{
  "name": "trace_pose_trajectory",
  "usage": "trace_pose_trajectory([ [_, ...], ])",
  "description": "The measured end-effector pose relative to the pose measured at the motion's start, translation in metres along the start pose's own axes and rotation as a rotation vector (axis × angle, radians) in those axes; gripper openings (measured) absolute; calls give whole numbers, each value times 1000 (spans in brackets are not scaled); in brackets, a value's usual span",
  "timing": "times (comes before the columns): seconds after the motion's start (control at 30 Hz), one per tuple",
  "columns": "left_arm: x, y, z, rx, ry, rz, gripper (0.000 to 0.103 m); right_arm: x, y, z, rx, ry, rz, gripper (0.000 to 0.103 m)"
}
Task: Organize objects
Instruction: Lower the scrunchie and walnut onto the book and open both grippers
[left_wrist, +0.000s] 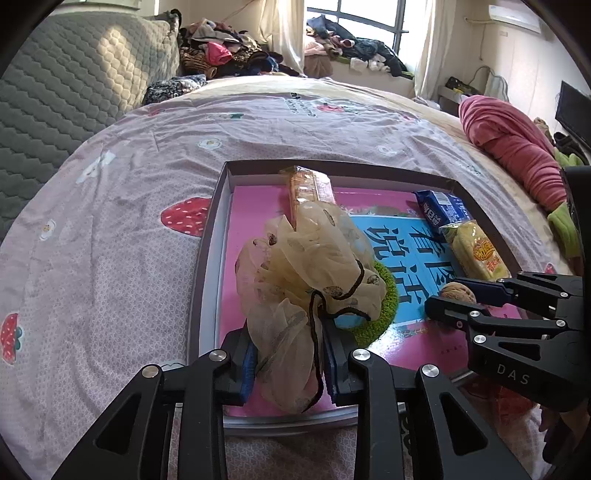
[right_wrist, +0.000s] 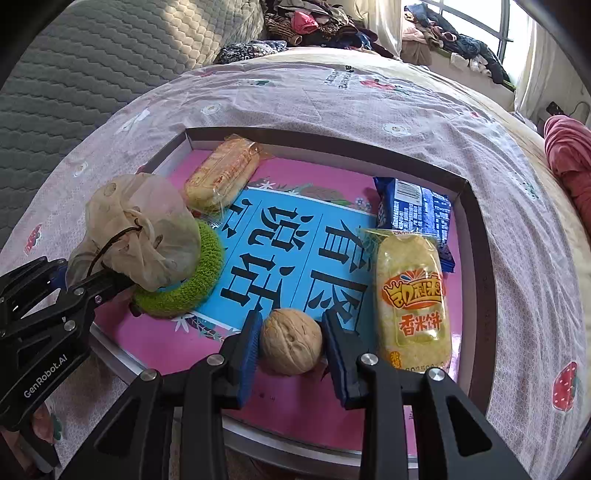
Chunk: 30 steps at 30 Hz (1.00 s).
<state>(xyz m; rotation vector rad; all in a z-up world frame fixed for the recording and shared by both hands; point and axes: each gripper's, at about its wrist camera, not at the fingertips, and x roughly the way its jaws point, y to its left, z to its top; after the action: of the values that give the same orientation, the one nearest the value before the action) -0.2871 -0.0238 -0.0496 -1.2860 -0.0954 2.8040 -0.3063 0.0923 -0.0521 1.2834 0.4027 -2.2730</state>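
Note:
A shallow dark-rimmed tray (left_wrist: 210, 229) (right_wrist: 476, 229) lined with a pink and blue book cover lies on the bed. A beige mesh pouch (left_wrist: 314, 258) (right_wrist: 147, 229) rests on a green knit ring (left_wrist: 386, 295) (right_wrist: 199, 280) at the tray's near left. The pouch's tail hangs loosely between the pads of my left gripper (left_wrist: 288, 354) (right_wrist: 88, 275), which is open. My right gripper (right_wrist: 291, 321) (left_wrist: 448, 293) is shut on a walnut (right_wrist: 291, 341) (left_wrist: 458, 291) just above the tray floor. An orange cracker pack (left_wrist: 306, 188) (right_wrist: 221, 177), a blue pack (left_wrist: 441, 212) (right_wrist: 417, 210) and a yellow rice-cracker pack (left_wrist: 476, 254) (right_wrist: 413, 295) also lie in the tray.
The tray sits on a pale strawberry-print sheet (left_wrist: 110, 240) (right_wrist: 535, 258). A grey quilted cushion (left_wrist: 74, 92) stands at the far left. A pink blanket (left_wrist: 517, 147) lies at the right edge, and heaps of clothes (left_wrist: 229, 51) lie beyond the bed under the window.

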Motion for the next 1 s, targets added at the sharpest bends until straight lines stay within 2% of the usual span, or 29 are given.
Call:
trace_pose_trajectory([
  [0.47, -5, 5, 2, -9, -17, 22, 50, -7, -1, 1, 6, -19, -7, 34],
  [0.57, -6, 5, 3, -10, -19, 15, 52, -9, -1, 1, 11, -27, -7, 38],
  [0.67, -8, 4, 3, -1, -17, 28, 62, -12, -1, 1, 12, -33, -10, 43],
  [0.87, -9, 4, 3, 3, -17, 38, 63, -17, -1, 2, 8, -42, -26, 47],
  [1.0, -10, 3, 4, 9, -16, 42, 70, -23, -2, 3, 13, -59, -19, 53],
])
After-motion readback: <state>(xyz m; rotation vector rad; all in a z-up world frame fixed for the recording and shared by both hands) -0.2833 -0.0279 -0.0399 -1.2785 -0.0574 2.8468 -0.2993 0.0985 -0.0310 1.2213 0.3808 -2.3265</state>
